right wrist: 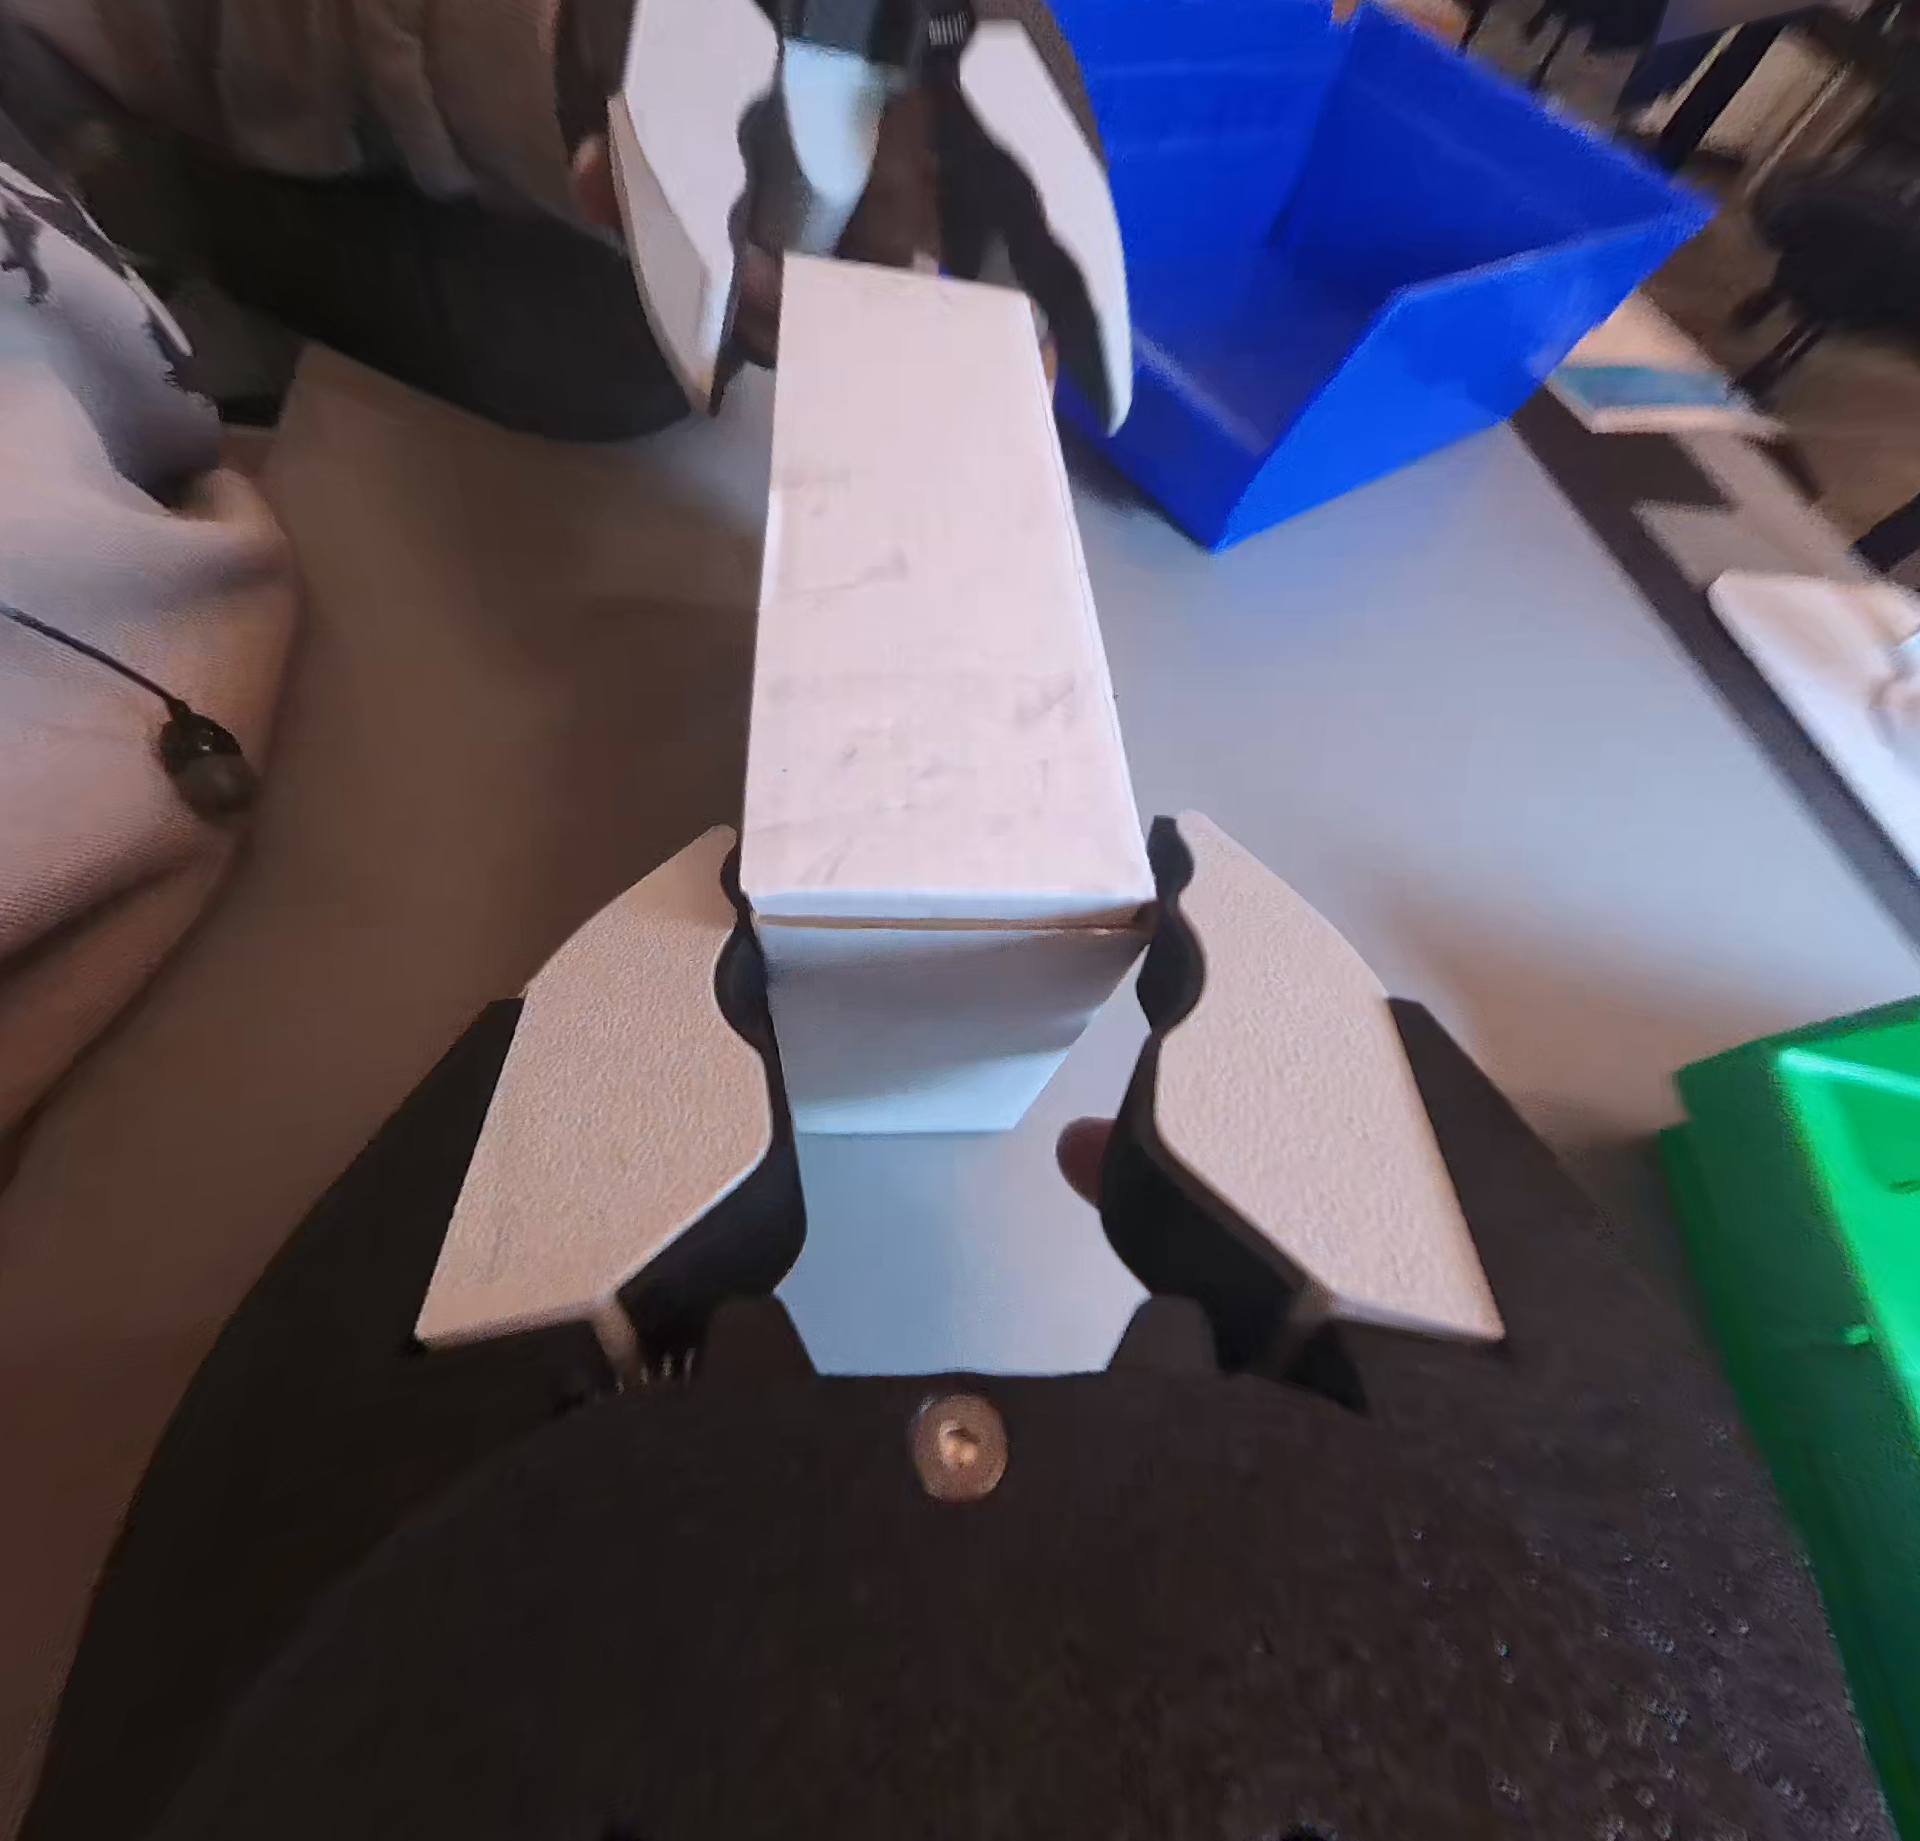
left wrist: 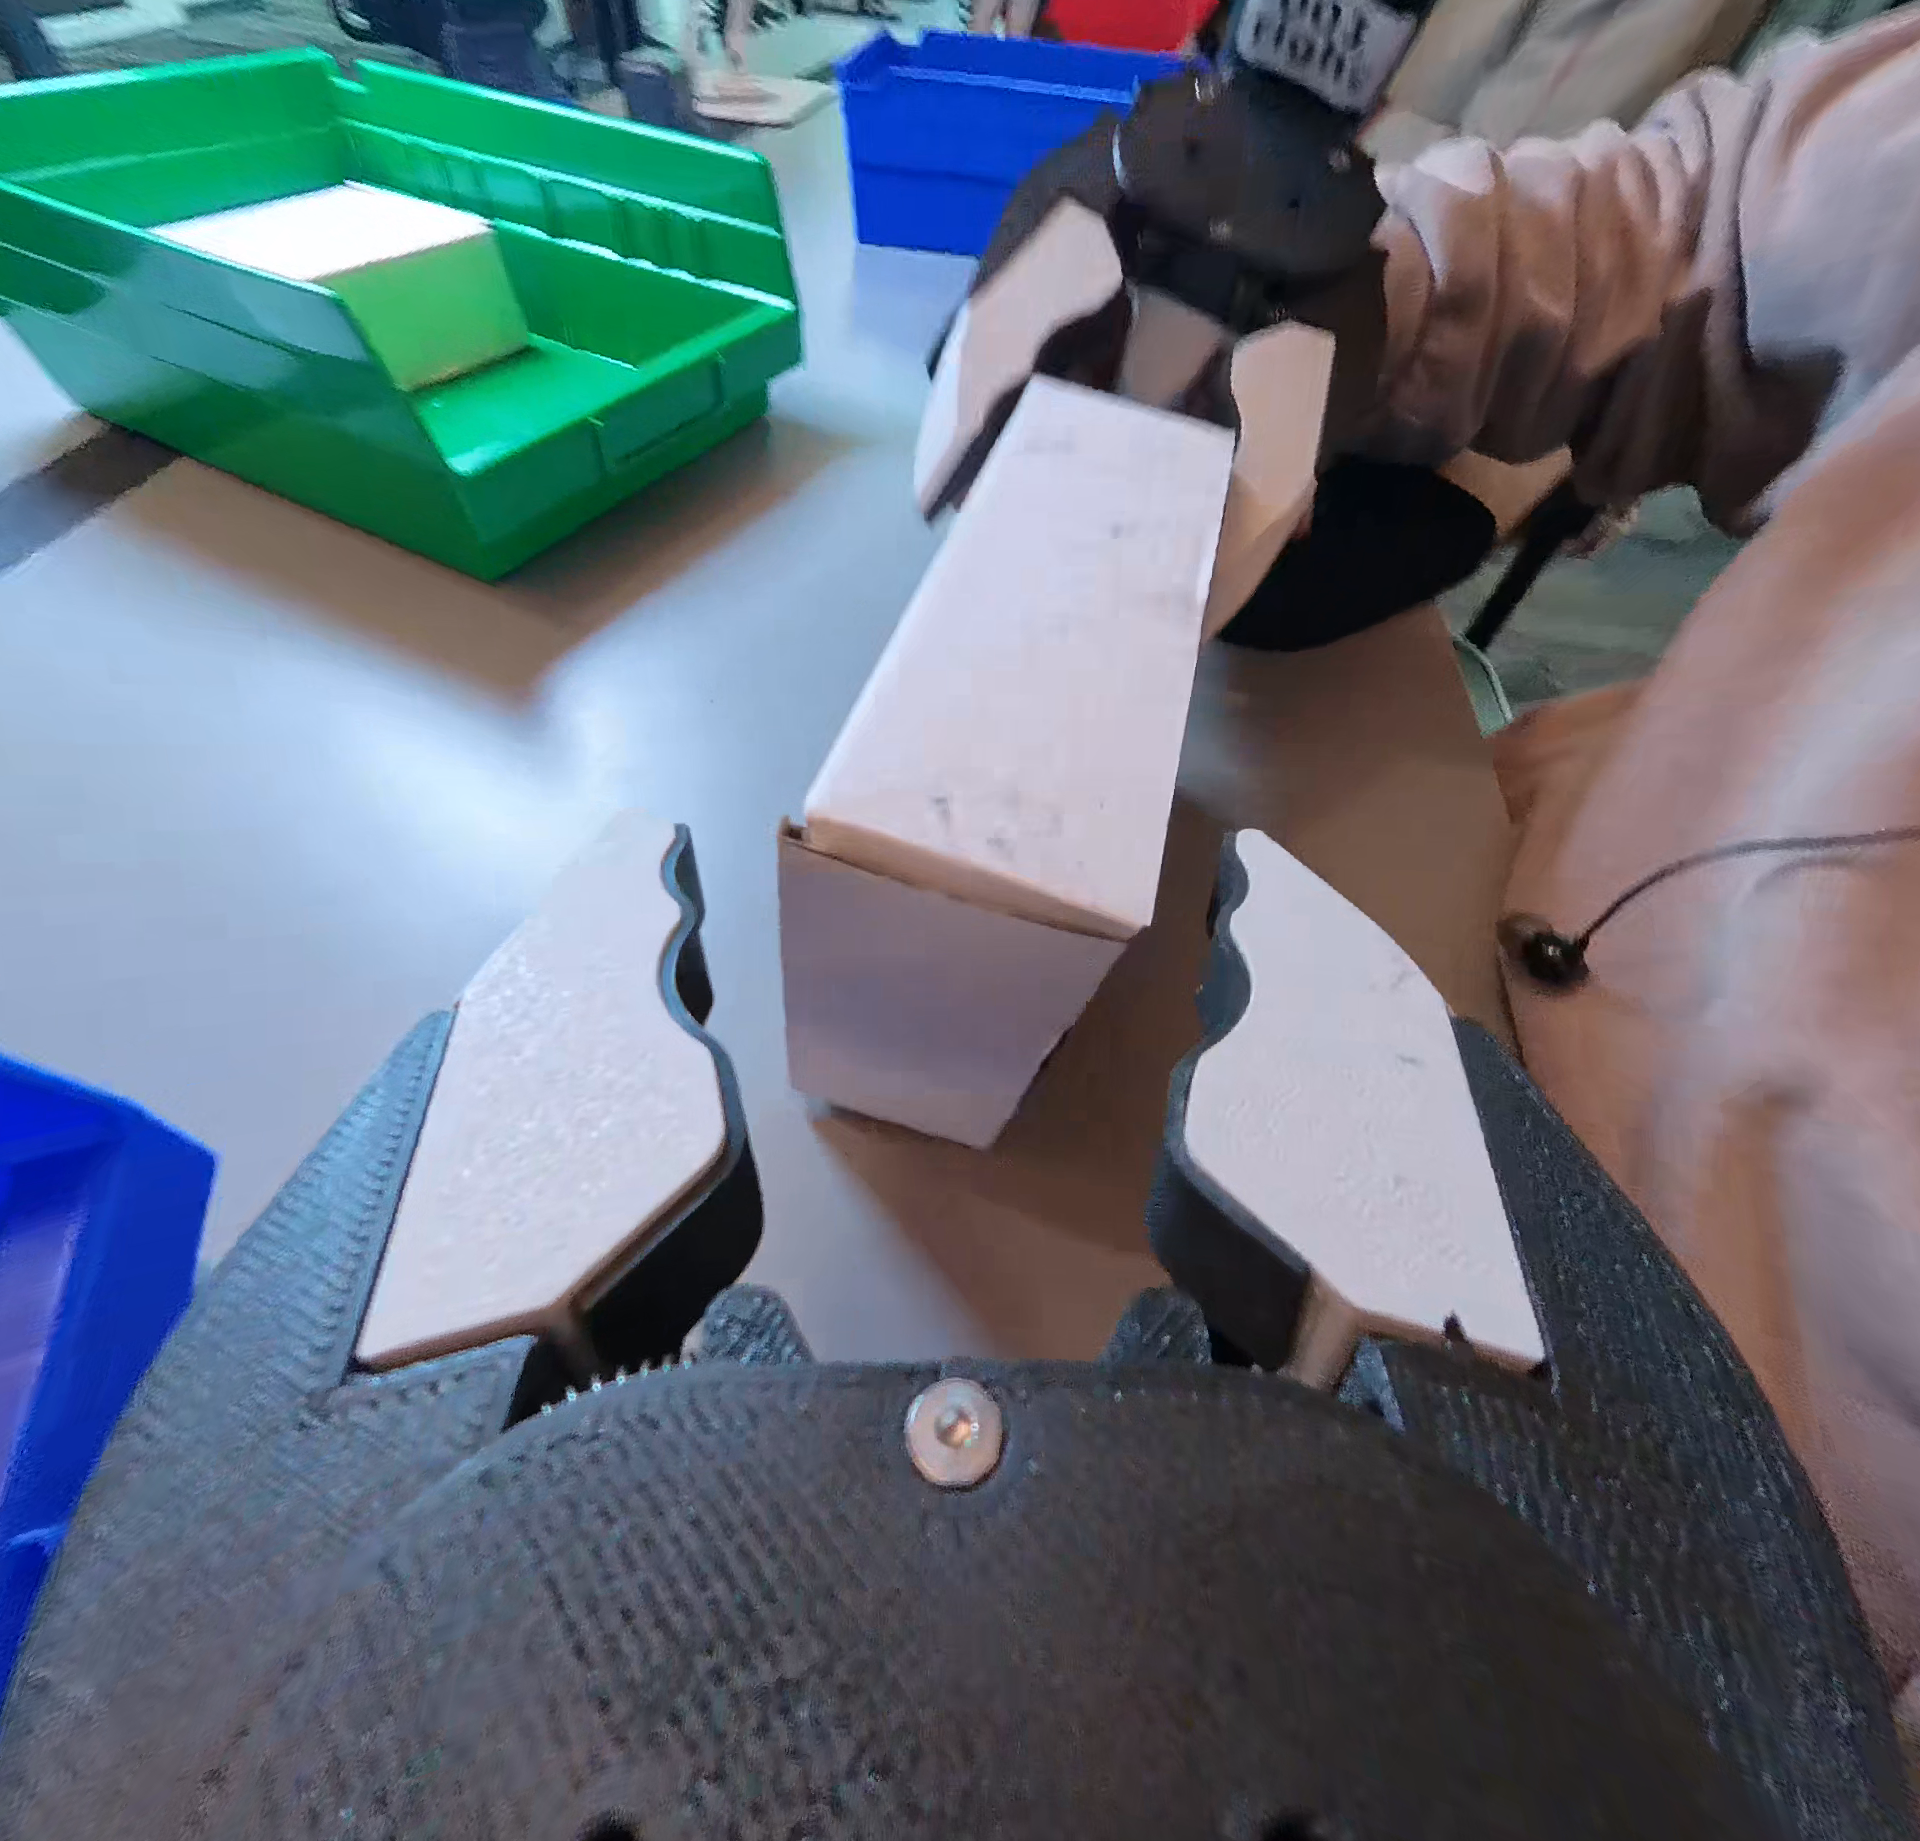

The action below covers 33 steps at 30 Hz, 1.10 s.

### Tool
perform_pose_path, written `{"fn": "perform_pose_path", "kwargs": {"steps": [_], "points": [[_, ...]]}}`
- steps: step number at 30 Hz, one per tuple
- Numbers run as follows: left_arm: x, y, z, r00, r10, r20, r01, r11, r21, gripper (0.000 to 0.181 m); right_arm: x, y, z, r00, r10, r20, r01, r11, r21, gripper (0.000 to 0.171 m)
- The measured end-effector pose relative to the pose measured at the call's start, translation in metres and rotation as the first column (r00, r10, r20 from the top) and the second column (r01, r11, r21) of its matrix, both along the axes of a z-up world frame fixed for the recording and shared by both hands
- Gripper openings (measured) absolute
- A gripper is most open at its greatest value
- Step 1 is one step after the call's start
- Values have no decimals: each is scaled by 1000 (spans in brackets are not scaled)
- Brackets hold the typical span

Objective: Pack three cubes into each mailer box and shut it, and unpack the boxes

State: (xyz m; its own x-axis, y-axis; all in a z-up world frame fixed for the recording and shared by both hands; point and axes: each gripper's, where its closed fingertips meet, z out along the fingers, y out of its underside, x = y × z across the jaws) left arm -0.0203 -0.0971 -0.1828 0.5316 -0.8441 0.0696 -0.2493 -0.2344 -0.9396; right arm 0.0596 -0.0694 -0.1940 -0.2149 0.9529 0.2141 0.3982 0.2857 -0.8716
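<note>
A long white mailer box (left wrist: 1039, 648), closed, lies lengthwise between my two grippers over the grey table (left wrist: 312, 804). My right gripper (right wrist: 945, 841) grips one end of the box (right wrist: 925, 596), with both fingers pressed against its sides. In the left wrist view the right gripper (left wrist: 1091, 503) shows at the box's far end. My left gripper (left wrist: 956, 856) is open and its fingers flank the other end with gaps on both sides. It also shows in the right wrist view (right wrist: 914, 409). No cubes are in view.
A green bin (left wrist: 623, 420) at the left holds another closed white box (left wrist: 343, 233). A blue bin (left wrist: 966, 139) stands behind, with a red bin (left wrist: 1122, 4) farther back. Another blue bin (left wrist: 83, 1272) sits by my left gripper. A person's sleeve (left wrist: 1662, 264) is at the right. Across from one pair of fingers to the other is roughly 10 centimeters.
</note>
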Motion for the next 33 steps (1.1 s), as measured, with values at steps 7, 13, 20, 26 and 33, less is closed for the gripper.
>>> {"fn": "perform_pose_path", "kwargs": {"steps": [7,13,20,26,33], "points": [[1,11,-10,917,118,-382,70,894,444,68,2,-11,30,975,138,-177,-48,898,437,70],[-7,30,22,840,288,-460,68,785,616,66,11,27,43,993,-22,-113,83,822,563,75],[-2,55,36,715,425,-556,156,678,718,66,5,49,62,957,-285,46,141,602,786,75],[19,72,49,675,491,-551,169,625,763,65,-12,67,49,900,-421,113,102,455,885,65],[22,74,66,761,461,-456,115,595,795,66,-15,80,67,911,-391,131,55,430,901,58]]}}
